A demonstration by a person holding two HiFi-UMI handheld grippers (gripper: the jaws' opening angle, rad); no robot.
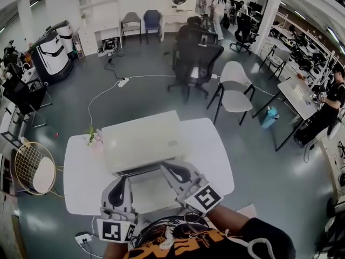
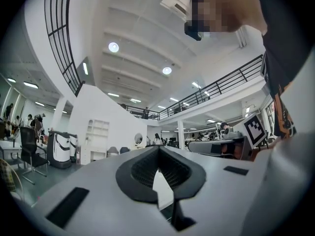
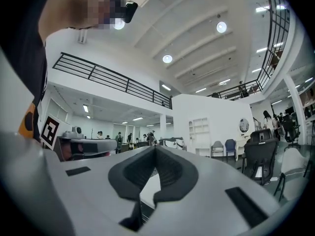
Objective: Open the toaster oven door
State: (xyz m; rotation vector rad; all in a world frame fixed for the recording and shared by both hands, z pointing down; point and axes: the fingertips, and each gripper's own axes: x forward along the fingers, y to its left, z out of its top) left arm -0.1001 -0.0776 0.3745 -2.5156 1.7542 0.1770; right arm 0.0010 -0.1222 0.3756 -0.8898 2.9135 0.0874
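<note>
White bench (image 1: 213, 144) in a big open hall carries the toaster oven (image 1: 143, 139), a pale, boxy unit with a flat top, at its middle. The left gripper (image 1: 124, 179) and right gripper (image 1: 164, 167) point at its front side, both jaws closed on nothing.

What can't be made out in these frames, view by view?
- Head view: door and handle of the white box-shaped toaster oven hidden under its top and behind the left gripper and right gripper; open or shut, cannot tell.
- Left gripper view and right gripper view: aimed up at the ceiling; each gripper's grey body blocks everything below, no oven.
- Head view: small pink-green object by the white round table's left edge, too small to identify.
</note>
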